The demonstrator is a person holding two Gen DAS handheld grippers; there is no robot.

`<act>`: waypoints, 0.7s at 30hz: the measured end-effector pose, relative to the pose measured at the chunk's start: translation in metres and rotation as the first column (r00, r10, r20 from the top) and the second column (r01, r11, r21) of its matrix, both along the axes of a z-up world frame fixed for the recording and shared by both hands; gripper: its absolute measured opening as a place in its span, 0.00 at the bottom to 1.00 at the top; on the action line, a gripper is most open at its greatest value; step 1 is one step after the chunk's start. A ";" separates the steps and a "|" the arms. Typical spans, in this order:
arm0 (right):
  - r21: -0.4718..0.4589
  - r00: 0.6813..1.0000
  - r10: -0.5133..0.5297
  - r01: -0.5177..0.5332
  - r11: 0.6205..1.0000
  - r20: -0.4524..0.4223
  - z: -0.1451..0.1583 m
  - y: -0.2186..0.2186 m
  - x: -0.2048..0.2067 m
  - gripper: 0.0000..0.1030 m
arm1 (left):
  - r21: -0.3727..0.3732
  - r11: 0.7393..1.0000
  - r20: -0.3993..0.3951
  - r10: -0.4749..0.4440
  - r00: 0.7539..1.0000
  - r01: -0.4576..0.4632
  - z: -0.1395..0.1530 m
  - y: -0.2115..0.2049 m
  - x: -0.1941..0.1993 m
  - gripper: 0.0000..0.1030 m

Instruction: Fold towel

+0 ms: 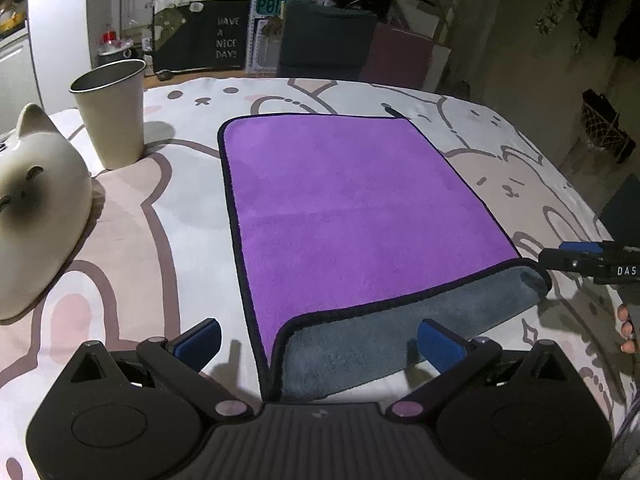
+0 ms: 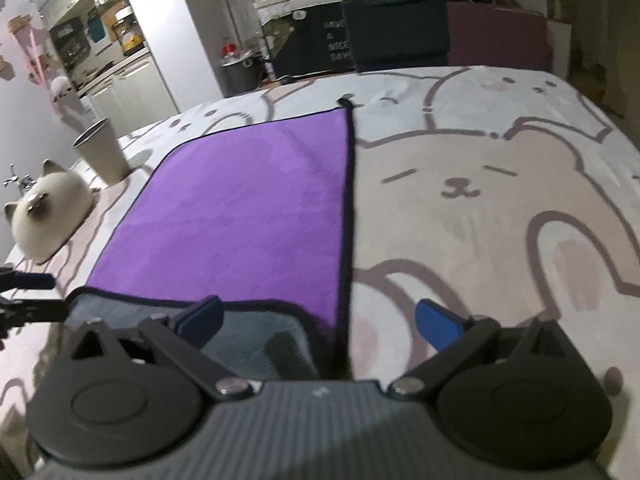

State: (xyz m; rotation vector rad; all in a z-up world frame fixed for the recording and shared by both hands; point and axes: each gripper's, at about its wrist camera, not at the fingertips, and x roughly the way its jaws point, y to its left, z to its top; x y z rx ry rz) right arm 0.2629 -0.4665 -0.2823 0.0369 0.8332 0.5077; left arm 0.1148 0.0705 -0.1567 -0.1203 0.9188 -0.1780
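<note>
A purple towel [image 1: 352, 200] with a black hem lies flat on the cartoon-print tablecloth [image 1: 160, 240]. Its near edge is turned over, showing the grey underside [image 1: 380, 332]. My left gripper [image 1: 320, 344] is open and straddles the towel's near left corner. In the right wrist view the towel [image 2: 240, 216] lies ahead to the left, with the grey flap [image 2: 260, 336] under my open right gripper [image 2: 320, 324], which straddles the near right corner. The right gripper's fingers [image 1: 580, 256] show at the right edge of the left wrist view. Neither gripper holds cloth.
A beige cup [image 1: 112, 112] and a cream cat-shaped ceramic figure [image 1: 36, 208] stand left of the towel; both also show in the right wrist view, the cup [image 2: 100, 152] and the cat [image 2: 48, 212]. A dark chair back [image 1: 324, 40] stands beyond the far table edge.
</note>
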 end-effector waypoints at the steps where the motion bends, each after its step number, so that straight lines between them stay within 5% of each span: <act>1: 0.021 1.000 0.026 -0.026 0.999 -0.002 0.000 -0.003 0.002 1.00 | -0.008 1.000 0.002 -0.004 1.000 0.004 0.001 0.002 0.001 1.00; 3: 0.091 0.994 0.105 -0.103 0.991 -0.014 0.001 -0.008 0.007 1.00 | -0.026 0.999 0.014 -0.027 1.000 0.027 0.003 0.004 0.001 0.99; 7: 0.050 0.985 0.159 -0.157 0.986 -0.061 -0.001 -0.003 0.017 0.98 | -0.057 0.996 0.011 -0.062 0.998 0.063 0.006 0.005 0.001 0.87; 15: 0.027 0.963 0.239 -0.238 0.971 -0.124 -0.006 0.001 0.021 0.59 | -0.070 0.997 -0.078 -0.029 0.997 0.023 -0.006 0.014 0.008 0.66; 21: 0.013 0.950 0.267 -0.269 0.963 -0.162 -0.011 0.003 0.014 0.45 | -0.054 0.998 -0.098 -0.024 0.995 0.019 -0.008 0.016 0.012 0.49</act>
